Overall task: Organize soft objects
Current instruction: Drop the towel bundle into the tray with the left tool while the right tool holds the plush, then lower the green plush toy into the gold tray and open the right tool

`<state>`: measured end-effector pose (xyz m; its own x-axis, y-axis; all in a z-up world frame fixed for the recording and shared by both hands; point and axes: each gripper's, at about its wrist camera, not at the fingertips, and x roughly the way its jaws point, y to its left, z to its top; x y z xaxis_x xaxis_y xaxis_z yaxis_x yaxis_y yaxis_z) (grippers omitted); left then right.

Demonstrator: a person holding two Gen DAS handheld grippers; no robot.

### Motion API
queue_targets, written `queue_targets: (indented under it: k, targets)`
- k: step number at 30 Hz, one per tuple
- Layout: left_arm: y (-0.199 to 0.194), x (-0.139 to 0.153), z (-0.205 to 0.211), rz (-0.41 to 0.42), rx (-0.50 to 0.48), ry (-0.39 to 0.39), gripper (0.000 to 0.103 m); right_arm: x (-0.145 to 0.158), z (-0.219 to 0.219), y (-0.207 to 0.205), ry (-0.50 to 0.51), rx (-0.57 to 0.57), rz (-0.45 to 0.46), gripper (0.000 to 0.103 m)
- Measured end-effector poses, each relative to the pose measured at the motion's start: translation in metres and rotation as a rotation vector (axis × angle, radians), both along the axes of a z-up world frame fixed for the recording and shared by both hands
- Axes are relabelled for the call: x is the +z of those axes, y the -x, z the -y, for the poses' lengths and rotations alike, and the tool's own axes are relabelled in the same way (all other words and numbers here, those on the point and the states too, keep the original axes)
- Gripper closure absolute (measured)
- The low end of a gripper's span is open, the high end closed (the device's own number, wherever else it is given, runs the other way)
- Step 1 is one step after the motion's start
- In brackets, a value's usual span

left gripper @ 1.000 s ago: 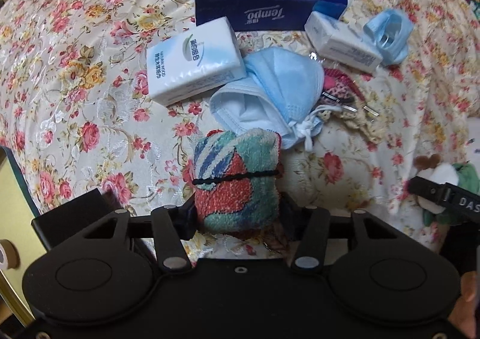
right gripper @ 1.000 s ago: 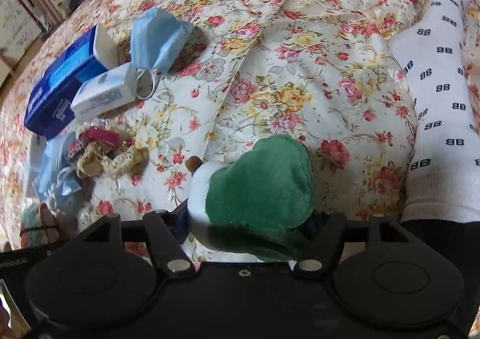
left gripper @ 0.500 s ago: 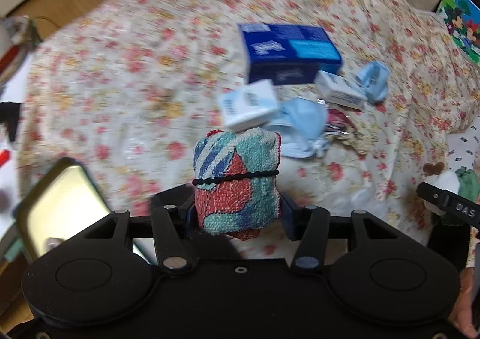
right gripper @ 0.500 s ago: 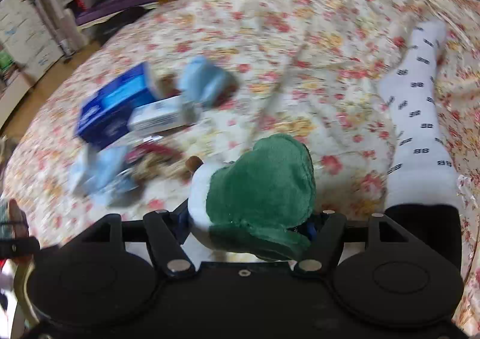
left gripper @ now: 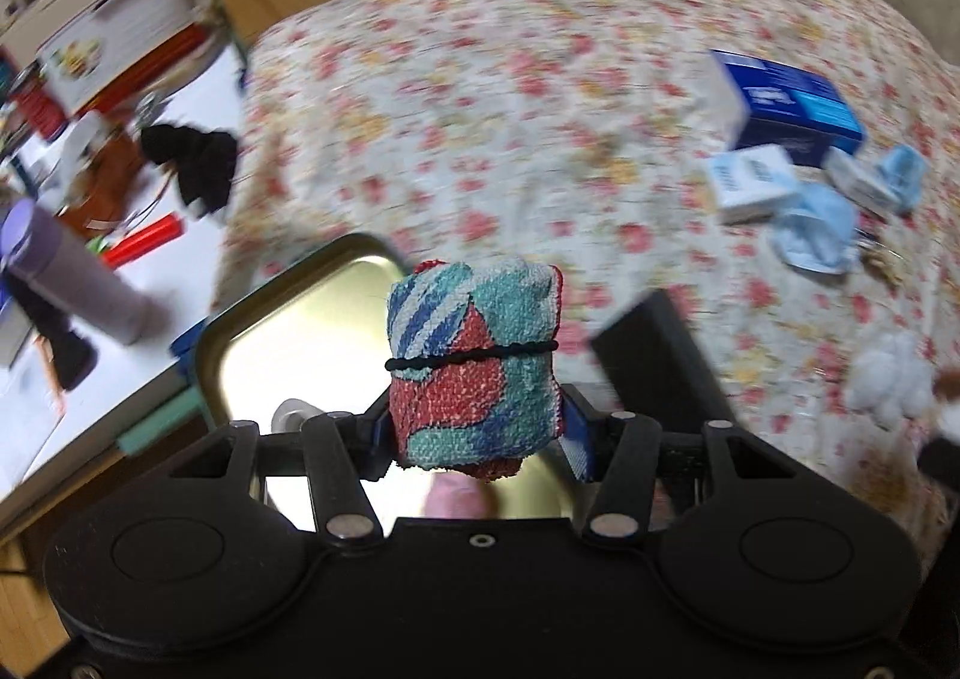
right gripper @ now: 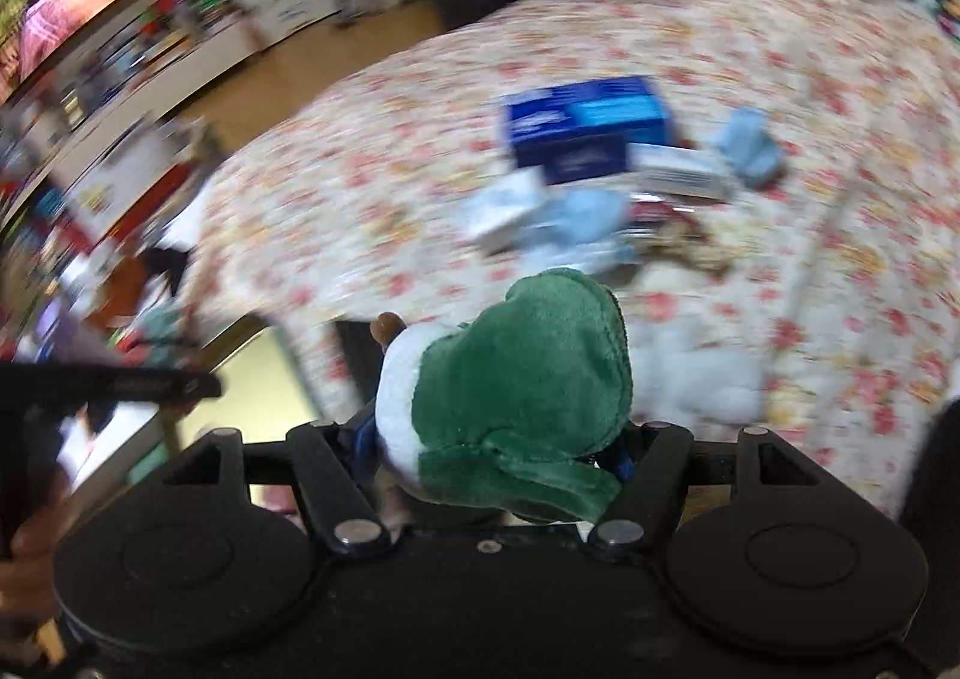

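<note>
Tools (left gripper: 474, 433) tilted down, gripping.

Rough terry cloth roll (left gripper: 474, 373), fuzzy plush toy (right gripper: 528, 379), glossy metal tray (left gripper: 288, 331), floral cotton bedspread (left gripper: 540, 108).

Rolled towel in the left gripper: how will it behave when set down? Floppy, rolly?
The rolled towel probably stays a compact bundle: a black band cinches it. The terry looks grippy, so it is unlikely to slip from the left gripper. Blocky shape; likely won't roll far.
</note>
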<state>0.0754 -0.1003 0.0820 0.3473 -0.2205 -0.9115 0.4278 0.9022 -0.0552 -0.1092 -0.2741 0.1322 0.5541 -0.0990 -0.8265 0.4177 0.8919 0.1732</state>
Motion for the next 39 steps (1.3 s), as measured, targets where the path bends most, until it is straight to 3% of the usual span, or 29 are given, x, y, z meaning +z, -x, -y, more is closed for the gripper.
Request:
queue_targets:
  k: [8, 17, 24, 27, 32, 36, 39]
  targets:
    - [-0.035, -0.028, -0.037, 0.003, 0.129, -0.013, 0.051, -0.01, -0.077, -0.027, 0.002, 0.151, -0.049, 0.035]
    - [-0.062, -0.068, -0.041, -0.043, 0.139, -0.017, 0.051, -0.04, -0.137, -0.064, 0.025, 0.251, -0.142, 0.035]
    - [-0.076, -0.1, -0.046, -0.069, 0.137, -0.067, 0.051, -0.061, -0.162, -0.087, 0.039, 0.304, -0.198, 0.035]
    - [-0.08, -0.102, -0.051, -0.085, 0.146, -0.057, 0.05, -0.07, -0.17, -0.098, 0.041, 0.321, -0.216, 0.035]
    - [-0.081, -0.096, -0.055, -0.034, 0.159, -0.082, 0.047, -0.082, -0.181, -0.11, 0.04, 0.351, -0.237, 0.034]
    - [-0.08, -0.092, -0.057, -0.006, 0.157, -0.086, 0.031, -0.088, -0.185, -0.118, 0.056, 0.355, -0.251, 0.032]
    - [-0.081, -0.091, -0.059, 0.015, 0.165, -0.105, 0.031, -0.089, -0.185, -0.119, 0.051, 0.349, -0.253, 0.025]
